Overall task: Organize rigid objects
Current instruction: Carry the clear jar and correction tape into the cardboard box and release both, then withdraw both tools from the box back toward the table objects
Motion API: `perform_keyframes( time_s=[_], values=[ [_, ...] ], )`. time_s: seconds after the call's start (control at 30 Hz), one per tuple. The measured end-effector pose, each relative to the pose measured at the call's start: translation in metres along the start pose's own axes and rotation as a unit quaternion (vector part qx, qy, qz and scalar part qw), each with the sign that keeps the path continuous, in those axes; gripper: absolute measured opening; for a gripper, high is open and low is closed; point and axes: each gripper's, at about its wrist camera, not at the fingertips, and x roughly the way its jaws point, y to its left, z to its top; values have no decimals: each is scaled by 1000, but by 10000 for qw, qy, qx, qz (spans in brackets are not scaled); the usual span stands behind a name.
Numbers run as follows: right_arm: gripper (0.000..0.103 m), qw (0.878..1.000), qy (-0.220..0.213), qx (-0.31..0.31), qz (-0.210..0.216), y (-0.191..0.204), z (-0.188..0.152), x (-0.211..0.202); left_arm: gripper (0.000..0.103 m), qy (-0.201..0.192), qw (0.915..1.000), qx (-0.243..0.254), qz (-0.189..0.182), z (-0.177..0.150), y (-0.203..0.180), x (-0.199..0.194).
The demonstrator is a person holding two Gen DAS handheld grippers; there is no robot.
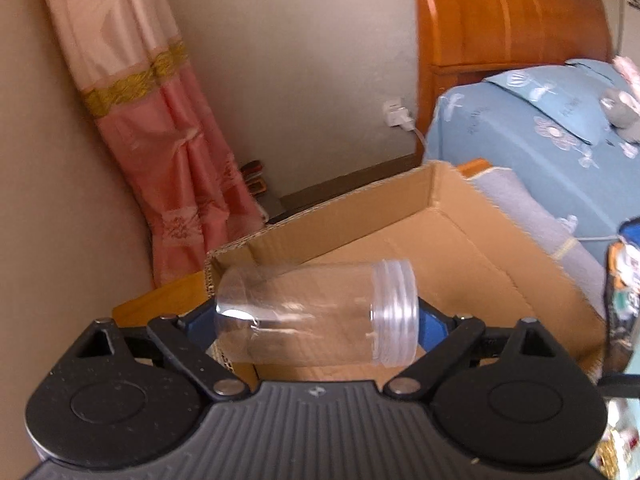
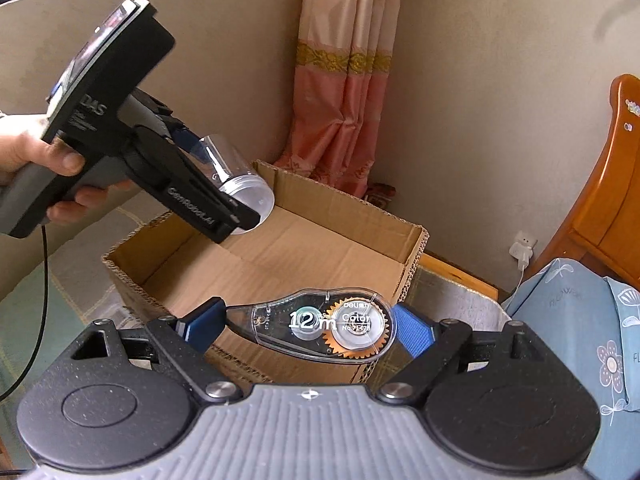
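Over the box: both tools held above an open cardboard box (image 2: pixel 280 256), its far wall and corners in view, its near wall partly masked by the tools.
Left tool (image 1: pixel 316 316): clamped endwise on a clear plastic jar (image 1: pixel 316 312), one blue pad at the base, the other at the threaded mouth; pads largely covered by the jar.
Jar position: lying crosswise above the box's near corner, off the box floor; no lid seen; outline smeared by blur.
Left tool, from the right wrist view (image 2: pixel 236 196): gripped by a person's hand (image 2: pixel 44 168), cut off at the frame edge; far pad hidden behind the tool body.
Right tool (image 2: pixel 308 326): closed on a transparent correction tape dispenser (image 2: pixel 320 326), tip against one blue pad, rounded end against the other.
Dispenser position: held level over the box's near rim.
Box contents: visible floor bare; near portion hidden.
Background: pink curtain (image 2: pixel 344 92), blue floral bedding (image 1: pixel 540 128), wooden headboard (image 1: pixel 508 12); item at right edge of left view unidentifiable.
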Motion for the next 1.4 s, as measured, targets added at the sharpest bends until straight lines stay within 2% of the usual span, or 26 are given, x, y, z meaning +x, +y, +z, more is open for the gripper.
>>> perform_keyframes(
  time_s=[0.17,0.57,0.77,0.83,1.03,1.4],
  values=[
    [93,9999,89,62,-41,-8,6,17,94,15,9998,-205,-63,-3,11,2],
    [93,9995,236,206,-82,-17,27,51,97,43,9998,-159,-65,-16,21,-30],
    [93,9994,167,280,-143,-22,44,70,97,-147,9997,-163,-130,-26,23,-50],
    [103,9993,99,316,-162,-22,47,74,99,-210,9995,-176,-155,-29,22,-56],
    [103,9991,56,393,-153,-18,43,59,99,-279,9993,-175,-193,-39,17,-72],
    [103,9991,-153,385,38,5,15,-4,99,-383,9987,-223,-240,-70,-8,-113]
  ],
)
